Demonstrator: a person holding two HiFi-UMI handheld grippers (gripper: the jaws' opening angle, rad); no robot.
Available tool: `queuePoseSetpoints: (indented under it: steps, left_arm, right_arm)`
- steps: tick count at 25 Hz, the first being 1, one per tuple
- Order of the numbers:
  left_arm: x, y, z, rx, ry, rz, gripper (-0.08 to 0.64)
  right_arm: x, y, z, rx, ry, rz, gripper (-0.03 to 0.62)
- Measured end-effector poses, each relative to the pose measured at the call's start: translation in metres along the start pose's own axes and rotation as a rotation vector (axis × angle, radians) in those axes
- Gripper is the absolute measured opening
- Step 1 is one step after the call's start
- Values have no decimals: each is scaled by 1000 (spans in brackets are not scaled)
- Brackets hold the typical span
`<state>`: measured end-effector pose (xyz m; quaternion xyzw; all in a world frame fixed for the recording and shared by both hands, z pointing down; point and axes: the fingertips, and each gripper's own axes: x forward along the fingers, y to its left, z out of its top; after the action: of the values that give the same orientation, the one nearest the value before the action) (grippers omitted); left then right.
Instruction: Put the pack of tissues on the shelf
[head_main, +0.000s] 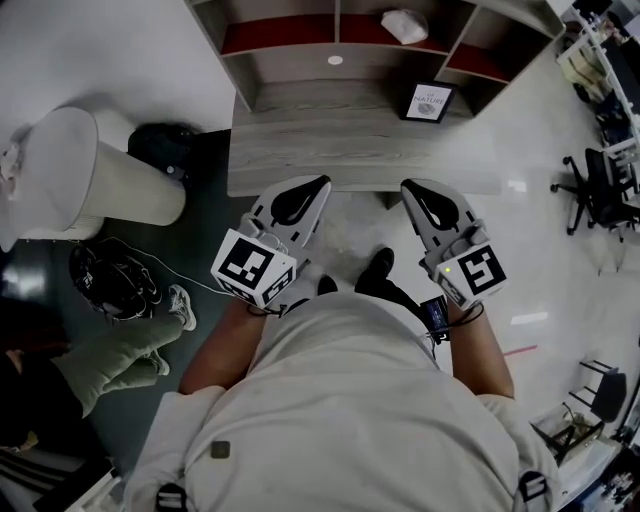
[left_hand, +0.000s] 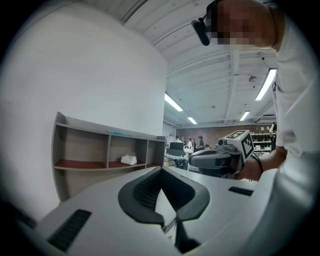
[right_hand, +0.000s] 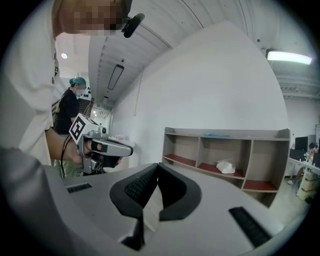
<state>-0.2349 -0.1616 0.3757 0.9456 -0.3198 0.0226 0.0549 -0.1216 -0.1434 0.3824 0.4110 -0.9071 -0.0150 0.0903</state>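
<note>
A person in a pale shirt (head_main: 340, 400) stands at the near edge of a grey wood-grain table (head_main: 300, 150). Both forearms are bent forward at the elbows. Each hand holds a grey two-jaw gripper level over that near edge.

The left gripper (head_main: 314, 190) and the right gripper (head_main: 414, 194) sit side by side but apart. Both point towards the far edge, and their marker cubes face up near the wrists.

In its own view, the left gripper's (left_hand: 160, 171) black ribbed pads meet at the tips with nothing between them. The right gripper's (right_hand: 157, 167) jaws are likewise pressed together and empty.

The white pack of tissues (head_main: 404, 25) lies in the middle, red-floored compartment of the grey open shelf (head_main: 262, 72), which stands along the table's far edge. It is well away from both grippers and shows in the same compartment in the left gripper view (left_hand: 129, 159) and the right gripper view (right_hand: 225, 166).

A small black-framed picture (head_main: 430, 102) stands near the table's far right corner. A white cylindrical bin (head_main: 95, 170) stands on the floor off the table's left edge.
</note>
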Motion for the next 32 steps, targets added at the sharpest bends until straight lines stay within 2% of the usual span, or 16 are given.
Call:
queuePoseSetpoints:
  steps: [6, 12, 18, 21, 32]
  left_arm:
    - [-16, -31, 1, 4, -11, 4, 14]
    - [-11, -75, 6, 18, -19, 29, 14]
    - [-5, -132, 2, 18, -23, 57, 14]
    - [-2, -161, -8, 19, -10, 62, 14]
    - [2, -227, -23, 6, 4, 66, 14]
  right_arm:
    - [-35, 17, 6, -26, -13, -2, 20]
    - [-78, 19, 7, -37, -30, 33, 20]
    - [-132, 20, -8, -26, -23, 76, 20]
    - [-158, 24, -21, 31, 7, 78, 20]
    - [-231, 28, -40, 15, -1, 113, 20]
